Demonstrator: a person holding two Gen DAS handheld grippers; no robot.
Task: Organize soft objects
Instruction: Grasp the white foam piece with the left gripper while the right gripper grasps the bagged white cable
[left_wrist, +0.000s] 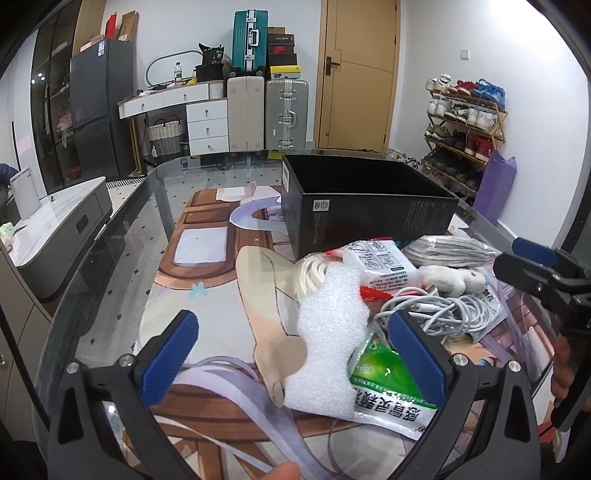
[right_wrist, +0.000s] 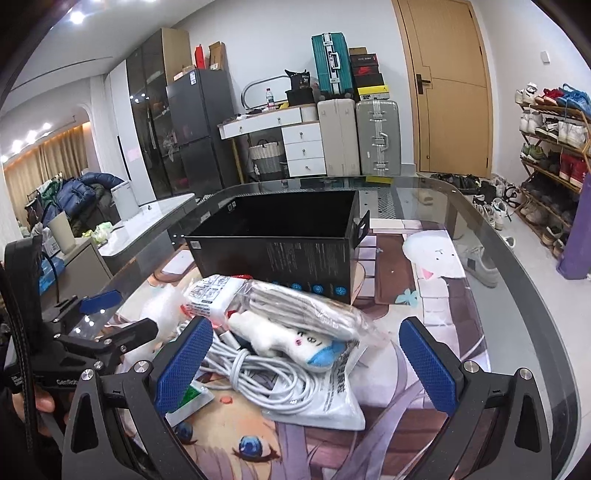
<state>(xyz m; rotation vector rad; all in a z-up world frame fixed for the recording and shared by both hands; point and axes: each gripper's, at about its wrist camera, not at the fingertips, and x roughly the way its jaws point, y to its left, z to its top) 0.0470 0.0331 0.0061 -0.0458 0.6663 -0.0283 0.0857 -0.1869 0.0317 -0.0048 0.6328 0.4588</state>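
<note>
- Both tools spread wide and empty: left gripper (left_wrist: 295, 354) poised low over the near edge of the pile, right gripper (right_wrist: 306, 365) framing the middle of it.
- Soft things heaped together just in front of the open black box (left_wrist: 365, 206): white foam sheet (left_wrist: 328, 332), small white plush toy (right_wrist: 291, 341), clear bag of grey cloth (right_wrist: 314, 306), white tissue pack (right_wrist: 214, 295), green sachet (left_wrist: 384, 373), all tangled with a coil of white cable (right_wrist: 255, 373).
- Probably best to begin with the plush toy, lying on top of the cable between the right fingers; close across its body rather than its blue end, and lift straight up so the cable stays behind.
- For the left side, take the foam sheet by its near edge; light and springy, so pinch gently and deep enough not to slip.
- Worth keeping cable loops clear of either pad; a snagged loop would likely drag the whole heap.
- Drop point: the box, seemingly empty, open side up, just behind the pile.
- Underneath: a glass table (right_wrist: 524, 258) with a printed cartoon mat (left_wrist: 221, 280) showing under the pile.
- Around: stacked suitcases (right_wrist: 376, 136), white drawers (right_wrist: 304, 147), wooden door (right_wrist: 447, 88), shoe rack (right_wrist: 550, 147) on the right, dark fridge (right_wrist: 199, 129) on the left.
</note>
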